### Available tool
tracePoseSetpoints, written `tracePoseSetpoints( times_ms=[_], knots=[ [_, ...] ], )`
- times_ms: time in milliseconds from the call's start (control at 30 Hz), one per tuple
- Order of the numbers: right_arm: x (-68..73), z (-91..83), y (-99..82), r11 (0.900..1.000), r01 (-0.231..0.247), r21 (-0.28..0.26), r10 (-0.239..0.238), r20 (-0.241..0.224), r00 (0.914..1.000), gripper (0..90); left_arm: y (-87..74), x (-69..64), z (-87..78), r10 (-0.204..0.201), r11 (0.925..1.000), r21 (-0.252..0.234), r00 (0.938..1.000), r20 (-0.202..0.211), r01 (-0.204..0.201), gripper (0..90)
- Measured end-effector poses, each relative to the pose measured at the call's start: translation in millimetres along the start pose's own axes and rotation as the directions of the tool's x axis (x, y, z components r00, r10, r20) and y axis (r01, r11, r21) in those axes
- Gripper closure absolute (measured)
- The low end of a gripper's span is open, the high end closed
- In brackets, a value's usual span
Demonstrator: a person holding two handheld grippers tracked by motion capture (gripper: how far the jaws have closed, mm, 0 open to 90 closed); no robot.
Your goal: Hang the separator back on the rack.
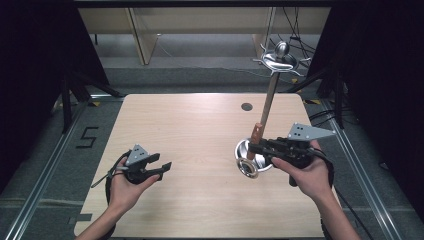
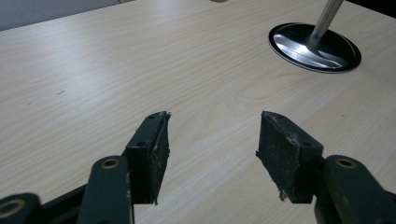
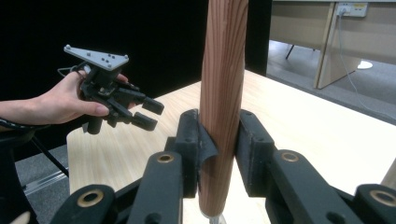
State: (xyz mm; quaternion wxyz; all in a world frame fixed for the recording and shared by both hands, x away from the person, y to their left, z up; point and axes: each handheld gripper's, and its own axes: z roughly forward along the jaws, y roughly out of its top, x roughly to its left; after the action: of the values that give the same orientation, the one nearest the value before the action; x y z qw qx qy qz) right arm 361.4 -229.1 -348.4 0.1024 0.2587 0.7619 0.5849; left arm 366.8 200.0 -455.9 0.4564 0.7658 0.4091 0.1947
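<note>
A metal stand rises from a round shiny base (image 1: 243, 150) on the right half of the table. Its pole (image 1: 269, 97) tilts up and away to a silver top piece with hooks and a ball (image 1: 281, 56). My right gripper (image 1: 253, 146) is shut on the reddish-brown wooden lower section of the pole (image 3: 224, 70), one jaw on each side. In the left gripper view the base (image 2: 299, 49) lies far off to the upper right with the metal rod (image 2: 327, 16) rising from it. My left gripper (image 2: 212, 121) is open above bare wood, and it hovers at the table's left (image 1: 164, 169).
The light wooden table (image 1: 190, 130) has a dark round hole (image 1: 246, 106) near its far edge. Black curtains flank both sides. Pale desks (image 1: 145, 35) and cables (image 1: 295, 30) sit on the floor beyond. The other hand and its gripper (image 3: 147, 114) hover off to the left in the right gripper view.
</note>
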Motion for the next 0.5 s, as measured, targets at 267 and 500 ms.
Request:
tracePoseSetpoints(
  times_ms=[267, 500],
  knots=[
    [-2.3, -6.2, 9.6, 0.9996, 0.020, -0.022, -0.020, 0.007, 0.9998, 73.4, -0.4, -0.9, 1.1, -0.002, 1.0000, 0.007, 0.9999, 0.013, 0.002, 41.7],
    [-1.3, -10.1, 18.3, 0.9998, 0.008, -0.016, -0.008, 0.001, 1.0000, 73.4, -0.4, -1.1, 0.5, 0.001, 1.0000, 0.004, 1.0000, 0.003, -0.001, 41.2]
  ],
)
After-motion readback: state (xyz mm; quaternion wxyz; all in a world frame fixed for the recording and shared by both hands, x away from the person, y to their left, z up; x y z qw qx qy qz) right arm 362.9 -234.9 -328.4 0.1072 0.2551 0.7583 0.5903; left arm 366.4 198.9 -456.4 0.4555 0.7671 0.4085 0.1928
